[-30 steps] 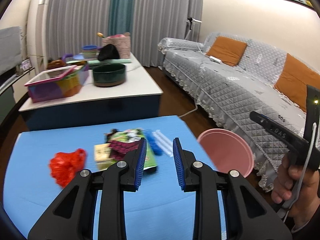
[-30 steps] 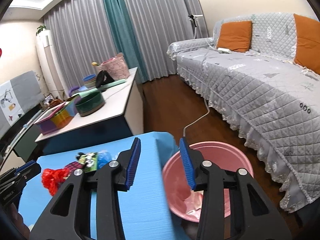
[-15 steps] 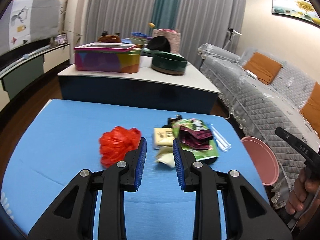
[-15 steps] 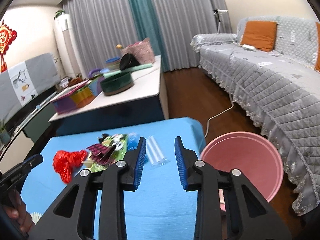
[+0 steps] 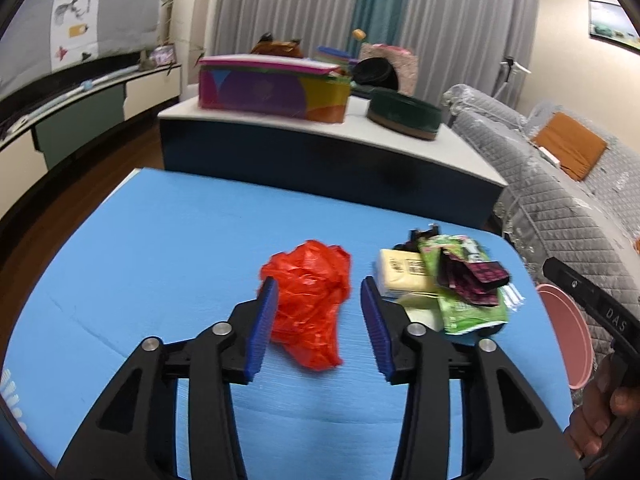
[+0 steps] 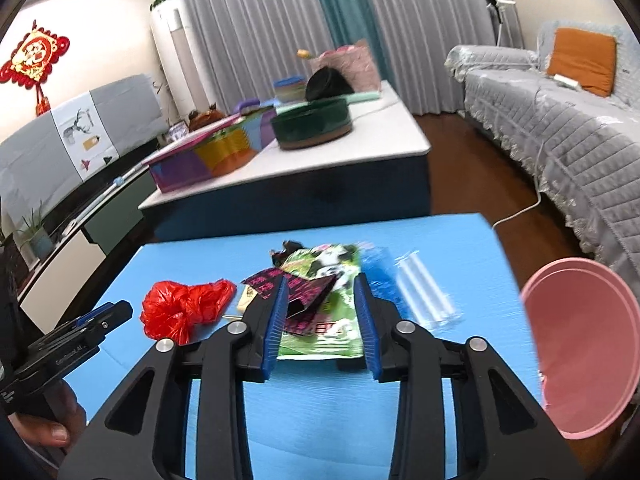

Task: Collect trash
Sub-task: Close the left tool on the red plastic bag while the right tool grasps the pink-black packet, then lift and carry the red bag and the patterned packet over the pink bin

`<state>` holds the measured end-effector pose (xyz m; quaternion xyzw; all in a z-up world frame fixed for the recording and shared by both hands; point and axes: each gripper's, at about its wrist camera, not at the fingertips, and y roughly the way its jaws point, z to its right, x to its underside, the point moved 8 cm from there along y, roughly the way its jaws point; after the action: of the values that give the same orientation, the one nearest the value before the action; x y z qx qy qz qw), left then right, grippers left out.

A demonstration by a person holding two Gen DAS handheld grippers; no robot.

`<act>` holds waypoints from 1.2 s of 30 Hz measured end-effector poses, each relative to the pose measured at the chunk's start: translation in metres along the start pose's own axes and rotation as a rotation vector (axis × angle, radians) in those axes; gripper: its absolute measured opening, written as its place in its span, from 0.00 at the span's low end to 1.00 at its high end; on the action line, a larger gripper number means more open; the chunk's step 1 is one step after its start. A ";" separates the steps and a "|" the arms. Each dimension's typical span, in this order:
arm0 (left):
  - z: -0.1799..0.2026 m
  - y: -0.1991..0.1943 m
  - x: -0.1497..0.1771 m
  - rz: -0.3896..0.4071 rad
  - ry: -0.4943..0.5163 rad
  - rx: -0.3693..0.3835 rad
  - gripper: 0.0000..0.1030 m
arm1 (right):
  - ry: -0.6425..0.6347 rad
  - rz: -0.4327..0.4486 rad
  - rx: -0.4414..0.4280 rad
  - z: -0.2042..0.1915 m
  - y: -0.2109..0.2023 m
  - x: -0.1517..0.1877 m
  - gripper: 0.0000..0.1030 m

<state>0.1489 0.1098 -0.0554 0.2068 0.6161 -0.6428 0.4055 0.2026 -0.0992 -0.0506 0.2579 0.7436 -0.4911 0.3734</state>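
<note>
Trash lies on a blue table (image 5: 160, 264). A crumpled red plastic bag (image 5: 310, 304) sits between the open jaws of my left gripper (image 5: 318, 326); it also shows in the right wrist view (image 6: 182, 308). To its right is a pile: a yellow packet (image 5: 402, 274), a green wrapper (image 5: 464, 308) (image 6: 324, 320) and a dark pink wrapper (image 5: 480, 280) (image 6: 296, 290). My right gripper (image 6: 320, 322) is open over the green and pink wrappers. A blue wrapper (image 6: 376, 276) and a clear straw packet (image 6: 424, 292) lie to the right.
A pink basin (image 6: 588, 344) (image 5: 568, 340) stands off the table's right edge. Beyond is a white-topped low table (image 6: 344, 152) with a colourful box (image 5: 272, 94) and a dark green bowl (image 5: 404, 114). A grey sofa (image 6: 560, 120) runs along the right.
Both grippers have opened wider. The left swung left from the basin side and closed in on the red bag. The right swung left from the pink basin to the wrapper pile.
</note>
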 end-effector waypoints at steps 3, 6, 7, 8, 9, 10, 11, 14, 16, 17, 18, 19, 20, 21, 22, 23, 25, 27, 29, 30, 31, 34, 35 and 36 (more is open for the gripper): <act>-0.006 0.013 0.003 -0.023 -0.013 -0.028 0.59 | 0.017 -0.030 -0.007 -0.001 0.017 0.004 0.44; -0.010 0.025 0.005 -0.047 -0.020 -0.050 0.62 | 0.037 -0.062 -0.006 0.000 0.032 0.009 0.48; -0.011 0.029 0.006 -0.056 -0.022 -0.057 0.62 | 0.043 -0.071 -0.009 0.000 0.036 0.011 0.48; -0.013 0.032 0.006 -0.062 -0.023 -0.064 0.63 | 0.051 -0.080 -0.014 0.001 0.039 0.012 0.48; -0.014 0.036 0.008 -0.072 -0.023 -0.077 0.63 | 0.058 -0.091 -0.020 0.001 0.043 0.013 0.48; -0.016 0.040 0.009 -0.084 -0.027 -0.085 0.63 | 0.061 -0.098 -0.024 0.001 0.045 0.014 0.48; -0.017 0.043 0.010 -0.091 -0.034 -0.087 0.63 | 0.062 -0.102 -0.027 0.000 0.048 0.014 0.48; -0.019 0.050 0.013 -0.113 -0.045 -0.088 0.63 | 0.062 -0.113 -0.029 -0.002 0.053 0.016 0.48; -0.018 0.052 0.015 -0.118 -0.041 -0.088 0.63 | 0.055 -0.117 -0.030 -0.004 0.056 0.017 0.48; -0.018 0.053 0.016 -0.120 -0.040 -0.088 0.63 | 0.052 -0.119 -0.030 -0.004 0.057 0.017 0.48; -0.018 0.054 0.016 -0.123 -0.040 -0.087 0.63 | 0.050 -0.122 -0.031 -0.005 0.058 0.017 0.45; -0.017 0.055 0.016 -0.124 -0.041 -0.086 0.63 | 0.047 -0.123 -0.031 -0.006 0.059 0.018 0.44; -0.017 0.055 0.017 -0.123 -0.040 -0.087 0.63 | 0.046 -0.124 -0.030 -0.006 0.060 0.018 0.41; -0.016 0.055 0.016 -0.122 -0.039 -0.088 0.63 | 0.044 -0.123 -0.029 -0.006 0.060 0.017 0.39; -0.016 0.056 0.017 -0.123 -0.038 -0.088 0.63 | 0.042 -0.122 -0.029 -0.006 0.060 0.017 0.37; -0.016 0.057 0.017 -0.126 -0.036 -0.089 0.63 | 0.041 -0.123 -0.030 -0.006 0.060 0.017 0.35; -0.015 0.057 0.019 -0.133 -0.036 -0.092 0.63 | 0.037 -0.123 -0.029 -0.006 0.060 0.016 0.31; -0.015 0.058 0.019 -0.137 -0.040 -0.089 0.62 | 0.031 -0.123 -0.033 -0.007 0.060 0.017 0.28; -0.016 0.058 0.019 -0.139 -0.045 -0.087 0.59 | 0.021 -0.120 -0.035 -0.009 0.058 0.017 0.25; -0.016 0.059 0.019 -0.141 -0.047 -0.084 0.54 | 0.017 -0.119 -0.036 -0.009 0.058 0.016 0.23; -0.015 0.058 0.019 -0.142 -0.048 -0.079 0.51 | 0.013 -0.116 -0.038 -0.010 0.057 0.016 0.22; -0.013 0.057 0.018 -0.138 -0.038 -0.079 0.43 | -0.004 -0.104 -0.040 -0.012 0.053 0.014 0.19; -0.012 0.057 0.018 -0.137 -0.033 -0.080 0.39 | -0.012 -0.098 -0.040 -0.014 0.051 0.014 0.17; -0.012 0.056 0.017 -0.135 -0.029 -0.080 0.33 | -0.018 -0.094 -0.042 -0.015 0.049 0.013 0.16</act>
<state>0.1797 0.1212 -0.1056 0.1391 0.6480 -0.6465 0.3779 0.2273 -0.0663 -0.0840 0.2105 0.7616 -0.4946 0.3619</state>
